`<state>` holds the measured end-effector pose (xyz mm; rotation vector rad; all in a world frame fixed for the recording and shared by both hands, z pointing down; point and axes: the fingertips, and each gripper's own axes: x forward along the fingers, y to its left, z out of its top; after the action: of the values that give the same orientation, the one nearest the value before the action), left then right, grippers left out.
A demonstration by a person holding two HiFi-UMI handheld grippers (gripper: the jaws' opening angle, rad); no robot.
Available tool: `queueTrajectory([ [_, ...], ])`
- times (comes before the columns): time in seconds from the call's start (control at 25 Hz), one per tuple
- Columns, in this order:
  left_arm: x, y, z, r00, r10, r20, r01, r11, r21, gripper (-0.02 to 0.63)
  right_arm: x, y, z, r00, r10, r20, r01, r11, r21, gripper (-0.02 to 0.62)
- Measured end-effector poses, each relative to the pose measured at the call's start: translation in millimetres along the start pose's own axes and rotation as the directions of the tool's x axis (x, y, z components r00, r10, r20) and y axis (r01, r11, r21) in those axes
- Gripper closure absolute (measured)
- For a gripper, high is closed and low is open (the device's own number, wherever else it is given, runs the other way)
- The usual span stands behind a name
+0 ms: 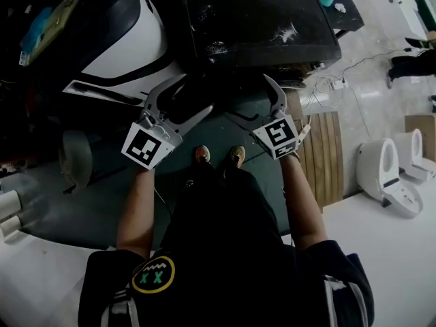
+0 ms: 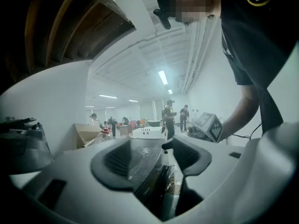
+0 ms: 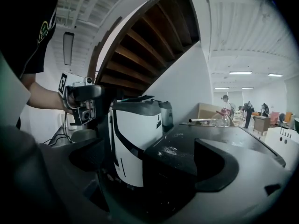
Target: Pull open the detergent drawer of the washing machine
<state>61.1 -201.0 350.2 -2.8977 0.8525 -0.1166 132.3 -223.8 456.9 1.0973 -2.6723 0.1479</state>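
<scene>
The washing machine, dark at the top middle, shows no drawer pulled out yet. The left gripper and right gripper are both spread, holding nothing.

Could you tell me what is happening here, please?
A person stands facing a black-topped machine with a claw in each hand. The left claw and the right claw are both open and empty, held side by side near the machine's front edge. Neither one grips anything. The drawer cannot be made out in these views, so the pull does not appear to have started.
</scene>
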Motion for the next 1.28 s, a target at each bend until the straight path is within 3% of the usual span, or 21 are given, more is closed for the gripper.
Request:
queueTrajectory([
  [0.04,-0.6,3.7,-1.0,1.000,0.016,0.002,-0.016,1.000,-0.006,0.416,2.4,-3.2,-3.0,1.000,-0.006,-0.004,0.006,1.000,0.003,-0.005],
  [0.08,-1.8,8.1,-3.2,1.000,0.027,0.002,-0.027,1.000,-0.014,0.525,5.0,-6.1,-6.2,1.000,-0.014,-0.009,0.014,1.000,0.008,-0.005],
  [0.12,-3.7,12.1,-7.2,1.000,0.027,0.001,-0.027,1.000,-0.013,0.565,7.5,-8.7,-9.9,1.000,-0.022,-0.014,0.023,1.000,0.015,-0.005],
  [0.28,-10.3,22.2,-17.8,1.000,0.008,-0.004,-0.008,0.999,0.037,0.586,19.9,-12.8,-30.5,0.999,-0.039,-0.037,0.041,0.998,0.040,-0.003],
  [0.44,-11.6,25.0,-18.4,1.000,0.007,0.008,-0.007,1.000,-0.003,0.586,35.2,-15.3,-57.0,0.996,-0.069,-0.053,0.072,0.996,0.045,0.002],
  [0.56,-10.4,24.5,-12.4,1.000,0.017,0.021,-0.016,0.998,-0.058,0.586,48.0,-20.7,-84.2,0.992,-0.102,-0.072,0.108,0.990,0.092,0.068],
  [0.64,-11.5,24.4,-13.6,1.000,0.015,0.018,-0.014,0.998,-0.058,0.586,53.5,-30.6,-100.9,0.989,-0.139,-0.059,0.149,0.967,0.207,0.157],
  [0.72,-12.4,23.4,-14.1,1.000,0.012,0.018,-0.011,0.998,-0.055,0.586,55.6,-44.6,-111.7,0.983,-0.185,0.000,0.169,0.900,0.401,0.201],
  [0.84,-15.0,22.0,-15.1,1.000,0.009,0.016,-0.008,0.998,-0.060,0.586,61.1,-60.0,-123.5,0.963,-0.247,0.103,0.113,0.722,0.682,0.210],
  [0.92,-17.2,21.2,-16.5,1.000,0.008,0.010,-0.007,0.998,-0.061,0.586,69.1,-62.8,-134.3,0.952,-0.273,0.138,0.060,0.609,0.791,0.210],
  [1.08,-20.1,19.6,-18.9,1.000,0.008,-0.003,-0.008,0.998,-0.060,0.586,84.5,-64.4,-165.5,0.929,-0.339,0.152,-0.007,0.392,0.920,0.213],
  [1.28,-23.2,20.0,-21.3,1.000,0.009,-0.013,-0.010,0.998,-0.070,0.586,101.4,-71.6,-176.6,0.890,-0.407,0.208,-0.108,0.253,0.961,0.213],
])
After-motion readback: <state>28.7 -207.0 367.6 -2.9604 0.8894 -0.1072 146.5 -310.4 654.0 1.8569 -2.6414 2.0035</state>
